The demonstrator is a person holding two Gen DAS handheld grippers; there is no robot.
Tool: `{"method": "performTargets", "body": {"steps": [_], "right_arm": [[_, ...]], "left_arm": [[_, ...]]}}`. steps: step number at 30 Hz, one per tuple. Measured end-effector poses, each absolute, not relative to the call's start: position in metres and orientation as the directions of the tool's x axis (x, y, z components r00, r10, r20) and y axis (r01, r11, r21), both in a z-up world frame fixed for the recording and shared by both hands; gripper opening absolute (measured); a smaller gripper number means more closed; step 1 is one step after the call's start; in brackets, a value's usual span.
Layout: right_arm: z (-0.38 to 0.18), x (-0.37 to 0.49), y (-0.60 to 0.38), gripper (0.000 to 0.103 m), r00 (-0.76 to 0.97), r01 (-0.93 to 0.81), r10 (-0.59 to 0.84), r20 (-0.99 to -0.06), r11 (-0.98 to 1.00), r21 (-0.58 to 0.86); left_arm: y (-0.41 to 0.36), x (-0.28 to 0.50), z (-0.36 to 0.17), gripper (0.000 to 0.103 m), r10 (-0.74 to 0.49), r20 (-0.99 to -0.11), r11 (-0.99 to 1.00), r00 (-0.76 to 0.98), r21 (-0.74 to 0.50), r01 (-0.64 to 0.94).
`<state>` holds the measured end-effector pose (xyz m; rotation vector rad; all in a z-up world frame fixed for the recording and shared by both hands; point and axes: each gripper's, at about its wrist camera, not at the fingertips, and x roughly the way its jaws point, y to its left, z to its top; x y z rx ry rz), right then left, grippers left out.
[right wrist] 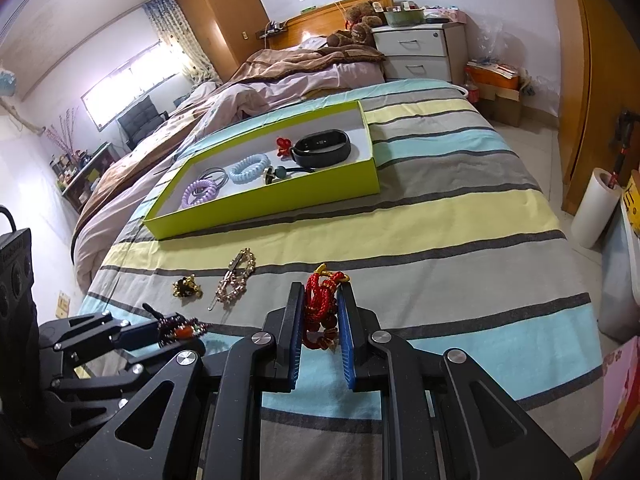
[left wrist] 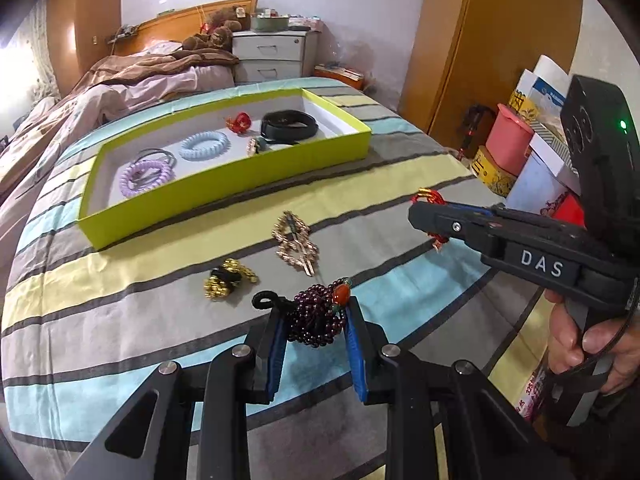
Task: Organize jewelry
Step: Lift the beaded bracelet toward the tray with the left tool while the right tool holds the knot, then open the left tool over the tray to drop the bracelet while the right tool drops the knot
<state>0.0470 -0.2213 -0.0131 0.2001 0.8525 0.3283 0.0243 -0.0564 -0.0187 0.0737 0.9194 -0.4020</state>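
My left gripper (left wrist: 316,312) is shut on a dark purple bead bracelet (left wrist: 318,320) with an orange bead, just above the striped bedspread. My right gripper (right wrist: 320,300) is shut on a red and gold cord bracelet (right wrist: 320,308); in the left wrist view it shows at right (left wrist: 430,216). A lime-green box (left wrist: 224,176) lies farther up the bed and holds coil hair ties (left wrist: 204,146), a black band (left wrist: 289,124) and a red ornament (left wrist: 239,122). A gold rhinestone hair clip (left wrist: 296,246) and a gold-black hair tie (left wrist: 228,282) lie on the bedspread between the grippers and the box.
A rumpled brown and pink duvet (right wrist: 280,76) covers the bed's far half. A white nightstand (right wrist: 416,52) stands by the headboard. Boxes and a pink container (left wrist: 512,140) sit off the bed's right edge. A white roll (right wrist: 596,208) stands on the floor.
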Motion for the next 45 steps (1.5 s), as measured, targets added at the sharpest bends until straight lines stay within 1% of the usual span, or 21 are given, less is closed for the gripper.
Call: {"method": "performTargets", "body": {"steps": [12,25,31,38,45], "right_arm": [[0.003,0.052,-0.213,0.017,0.629,-0.231,0.359,-0.690,0.933,0.274],[0.028,0.093,-0.202,0.017,0.654,-0.269,0.359,-0.666,0.933,0.238],[0.027,0.124,-0.198,0.017,0.642,-0.275,0.340,-0.687,0.939,0.207],[0.011,0.163,-0.194,0.017,0.599,-0.287,0.308,-0.739,0.944,0.161],[-0.004,0.182,-0.191,0.017,0.562,-0.300,0.283,-0.777,0.946,0.127]], "left_arm": [[-0.031,0.037,0.003,0.027,-0.295,-0.758,0.941,0.582,-0.125,0.314],[0.004,0.085,0.026,0.027,-0.279,-0.729,0.956,0.625,-0.147,0.255],[0.010,0.118,0.024,0.027,-0.292,-0.730,0.954,0.618,-0.178,0.240],[0.004,0.153,0.011,0.028,-0.299,-0.749,0.951,0.591,-0.185,0.246],[-0.002,0.172,-0.006,0.028,-0.295,-0.771,0.952,0.564,-0.188,0.241]]}}
